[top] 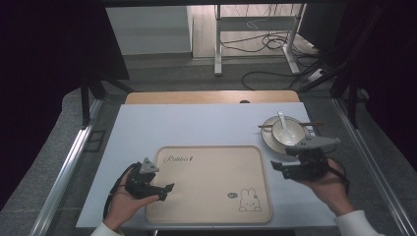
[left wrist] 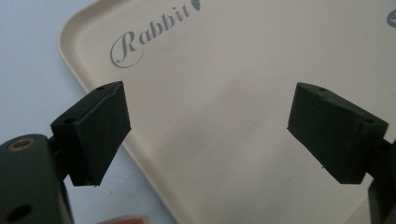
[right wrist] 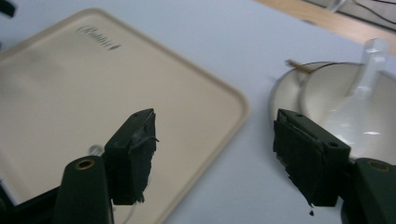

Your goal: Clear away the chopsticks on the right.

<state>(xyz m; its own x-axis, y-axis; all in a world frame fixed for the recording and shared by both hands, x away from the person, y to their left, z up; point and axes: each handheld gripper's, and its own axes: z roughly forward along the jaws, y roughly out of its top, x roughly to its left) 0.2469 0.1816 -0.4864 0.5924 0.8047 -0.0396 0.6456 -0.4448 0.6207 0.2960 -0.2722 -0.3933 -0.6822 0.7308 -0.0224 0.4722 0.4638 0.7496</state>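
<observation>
A beige tray [top: 206, 182] with "Rabbit" lettering and a small rabbit drawing lies in the middle of the table. My left gripper [top: 167, 192] hovers at the tray's left front edge, its jaws open with nothing between them [left wrist: 210, 126]. To the right of the tray, my right gripper [top: 279, 169] is held above the table and points left, open and empty [right wrist: 215, 149]. Just behind it, a white bowl [top: 286, 132] with a white spoon [top: 282, 118] sits on a plate [top: 271, 141]. Chopsticks [top: 314, 124] lie across the plate.
A pale blue mat [top: 196, 128] covers the table, with a wooden strip [top: 211, 97] showing at the back. Metal rails [top: 64, 167] run along both sides. Beyond the table, desk legs [top: 218, 44] and cables [top: 265, 44] stand on the floor.
</observation>
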